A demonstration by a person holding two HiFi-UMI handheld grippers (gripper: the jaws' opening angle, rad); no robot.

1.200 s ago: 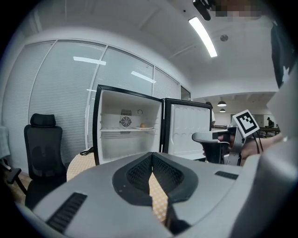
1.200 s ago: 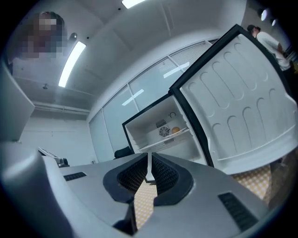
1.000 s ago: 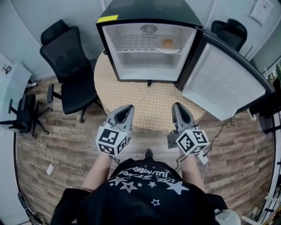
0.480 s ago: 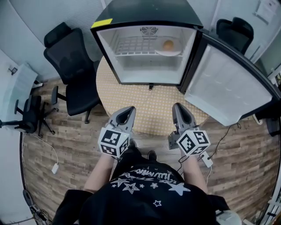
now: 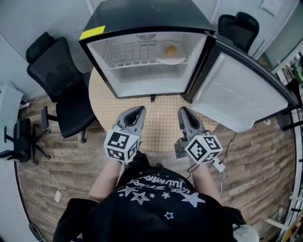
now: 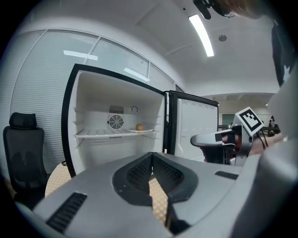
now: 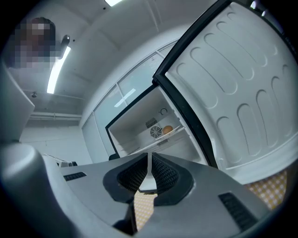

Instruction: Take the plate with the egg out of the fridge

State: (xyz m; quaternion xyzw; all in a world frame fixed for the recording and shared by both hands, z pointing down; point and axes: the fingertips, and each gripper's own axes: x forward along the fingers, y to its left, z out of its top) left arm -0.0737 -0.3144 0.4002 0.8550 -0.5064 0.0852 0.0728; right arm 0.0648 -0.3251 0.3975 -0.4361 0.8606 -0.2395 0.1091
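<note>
A small black fridge (image 5: 142, 14) stands open on a round table, its door (image 5: 236, 90) swung out to the right. On the right end of its wire shelf (image 5: 132, 54) lies a white plate (image 5: 171, 59) with a brown egg (image 5: 170, 49) on it; the egg (image 6: 139, 127) and plate (image 6: 142, 131) also show in the left gripper view, and the egg (image 7: 167, 128) in the right gripper view. My left gripper (image 5: 137, 111) and right gripper (image 5: 182, 112) hover side by side over the table's near edge, short of the fridge. Both are shut and empty.
The round table (image 5: 161, 123) has a yellow dotted cloth. Black office chairs stand at the left (image 5: 61, 80) and behind the fridge at the right (image 5: 236, 28). A cable and adapter (image 5: 218, 165) lie on the wooden floor near my right side.
The view has shifted closer to the fridge, which now sits nearer and lower in the head view. Both grippers have edged forward over the table edge, still shut.
</note>
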